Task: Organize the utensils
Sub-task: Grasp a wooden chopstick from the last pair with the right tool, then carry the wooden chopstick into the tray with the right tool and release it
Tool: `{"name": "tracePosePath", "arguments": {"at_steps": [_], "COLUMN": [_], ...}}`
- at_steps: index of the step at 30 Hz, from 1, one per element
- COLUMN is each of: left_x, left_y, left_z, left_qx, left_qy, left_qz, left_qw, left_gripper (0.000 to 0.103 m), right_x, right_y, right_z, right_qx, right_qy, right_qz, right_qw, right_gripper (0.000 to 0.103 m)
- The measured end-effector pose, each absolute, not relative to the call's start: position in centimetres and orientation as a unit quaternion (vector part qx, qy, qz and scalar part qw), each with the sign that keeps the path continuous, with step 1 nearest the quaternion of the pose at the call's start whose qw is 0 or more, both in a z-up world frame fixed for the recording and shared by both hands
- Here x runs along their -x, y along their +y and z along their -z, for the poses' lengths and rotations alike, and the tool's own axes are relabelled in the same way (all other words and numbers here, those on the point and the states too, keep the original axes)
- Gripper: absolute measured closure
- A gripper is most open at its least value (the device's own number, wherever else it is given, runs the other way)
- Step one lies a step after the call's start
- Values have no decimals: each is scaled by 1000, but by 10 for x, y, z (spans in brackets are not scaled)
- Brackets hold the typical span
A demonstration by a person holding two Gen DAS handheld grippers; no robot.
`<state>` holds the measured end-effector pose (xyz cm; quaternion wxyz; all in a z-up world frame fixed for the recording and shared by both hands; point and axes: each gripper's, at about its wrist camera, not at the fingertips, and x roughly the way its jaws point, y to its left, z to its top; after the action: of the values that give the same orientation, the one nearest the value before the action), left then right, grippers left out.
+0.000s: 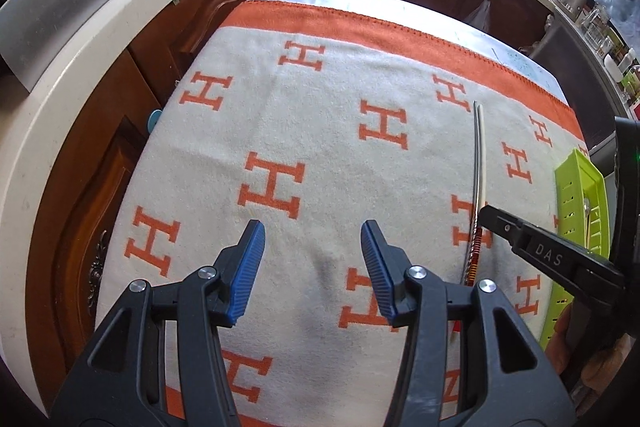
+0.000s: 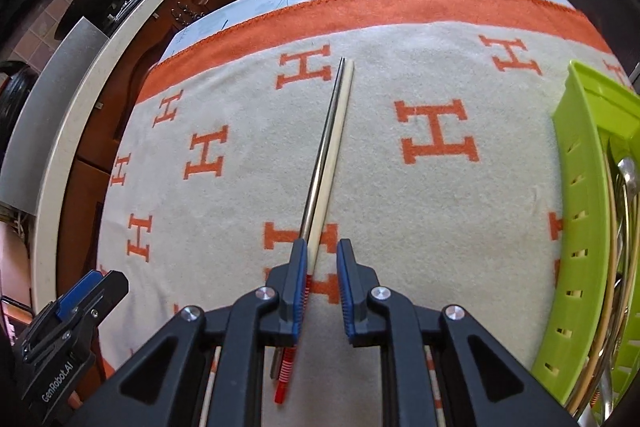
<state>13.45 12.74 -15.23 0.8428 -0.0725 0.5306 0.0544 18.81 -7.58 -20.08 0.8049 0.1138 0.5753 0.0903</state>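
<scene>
A pair of chopsticks [image 2: 328, 147], one steel and one cream with a red-striped end, lies side by side on the orange-and-cream H-patterned cloth [image 2: 440, 207]. My right gripper [image 2: 322, 255] is low over their handle end, open, with the sticks running between its fingers close against the left pad [image 2: 298, 291]. From the left wrist view the chopsticks [image 1: 479, 163] lie to the right, with the right gripper's tip [image 1: 494, 217] on them. My left gripper [image 1: 312, 243] hovers wide open over bare cloth, holding nothing. The green slotted tray [image 2: 580, 211] at the right holds several utensils.
The cloth [image 1: 320, 131] covers a table ringed by dark wooden cabinets [image 1: 200, 11] and a pale countertop [image 1: 60, 99]. The green tray [image 1: 572, 187] sits at the cloth's right edge. The left gripper's body [image 2: 76, 311] is at lower left in the right wrist view.
</scene>
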Motion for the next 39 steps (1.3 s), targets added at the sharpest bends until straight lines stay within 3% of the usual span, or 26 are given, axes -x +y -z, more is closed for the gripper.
{"name": "tracePosePath", "arguments": {"at_steps": [14, 29, 39], "left_x": [-134, -140, -164], "left_y": [116, 74, 31], "left_z": [154, 156, 175], "left_qx": [65, 67, 77], "left_qy": [534, 525, 542], "left_qz": [-46, 20, 38], "left_qw": [842, 848, 836], "left_gripper": [56, 56, 56], "right_x": [-182, -144, -90], "right_y": [-53, -130, -209], "right_z": [201, 162, 142], "right_qx": [-4, -145, -180], "right_qy": [535, 505, 489], "right_qz": [-58, -73, -31], "right_qw": [843, 848, 853], "right_gripper": [95, 98, 98]}}
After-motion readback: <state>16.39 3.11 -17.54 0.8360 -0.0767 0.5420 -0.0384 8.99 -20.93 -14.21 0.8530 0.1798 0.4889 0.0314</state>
